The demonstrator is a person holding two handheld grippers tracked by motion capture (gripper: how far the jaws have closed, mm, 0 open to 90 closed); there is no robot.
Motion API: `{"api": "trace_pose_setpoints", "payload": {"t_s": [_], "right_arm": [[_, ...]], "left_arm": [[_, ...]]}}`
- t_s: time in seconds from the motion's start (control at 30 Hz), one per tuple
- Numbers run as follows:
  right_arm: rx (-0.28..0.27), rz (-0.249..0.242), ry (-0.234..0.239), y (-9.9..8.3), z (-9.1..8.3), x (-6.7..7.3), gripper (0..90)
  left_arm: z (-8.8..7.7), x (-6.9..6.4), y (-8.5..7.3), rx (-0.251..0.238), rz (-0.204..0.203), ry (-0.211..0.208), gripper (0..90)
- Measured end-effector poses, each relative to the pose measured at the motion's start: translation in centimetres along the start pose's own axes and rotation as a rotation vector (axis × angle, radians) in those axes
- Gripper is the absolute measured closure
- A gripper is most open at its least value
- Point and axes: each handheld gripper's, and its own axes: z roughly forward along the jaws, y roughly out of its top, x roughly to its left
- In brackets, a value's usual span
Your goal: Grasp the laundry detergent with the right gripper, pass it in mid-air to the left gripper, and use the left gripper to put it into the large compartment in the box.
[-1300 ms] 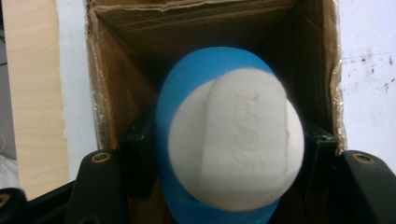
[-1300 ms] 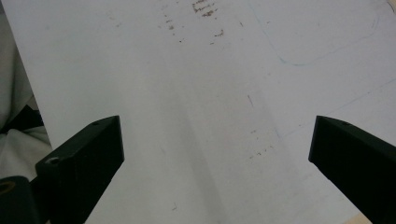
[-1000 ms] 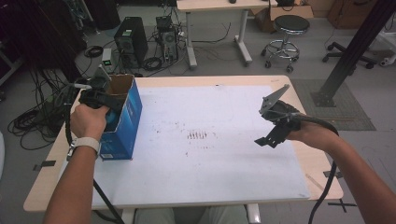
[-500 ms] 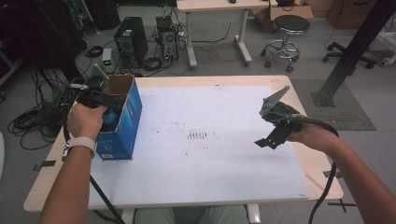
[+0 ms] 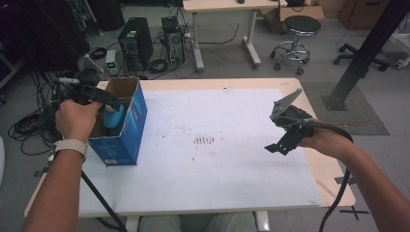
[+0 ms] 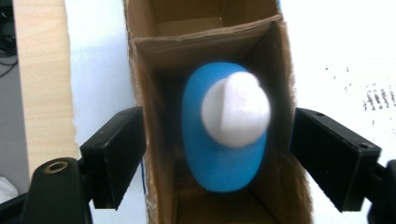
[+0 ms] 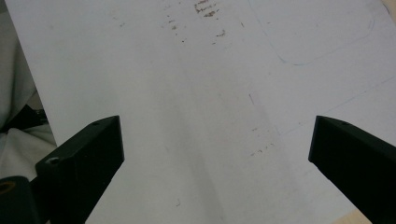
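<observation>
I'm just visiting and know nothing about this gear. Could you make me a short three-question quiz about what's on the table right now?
1. True or false: the blue bottle with a white cap stands inside the open blue cardboard box.
2. The left gripper has its jaws: A) shut on the cap, B) open, one on each side of the box, C) flat on the table.
3. Fill in: the right gripper hangs open over the ____ sheet covering the table.

Key: 1 true; 2 B; 3 white.

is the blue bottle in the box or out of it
In. The blue bottle stands inside the open cardboard box, white cap up; cardboard walls surround it.
</observation>
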Motion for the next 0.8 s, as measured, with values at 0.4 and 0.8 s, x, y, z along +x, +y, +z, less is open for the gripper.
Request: {"api": "trace_pose_setpoints", "payload": {"t_s": [0.4,0.8], "right_arm": [[-0.005,-0.008,-0.015,0.1,-1.0,0.5,3.1],[-0.012,-0.009,-0.023,0.1,-1.9,0.9,3.1]], "left_arm": [[-3.5,-1.6,0.5,-0.029,0.071,0.007,15.1],[-6.7,-4.9,1.0,-0.043,0.183,-0.012,12.7]]}}
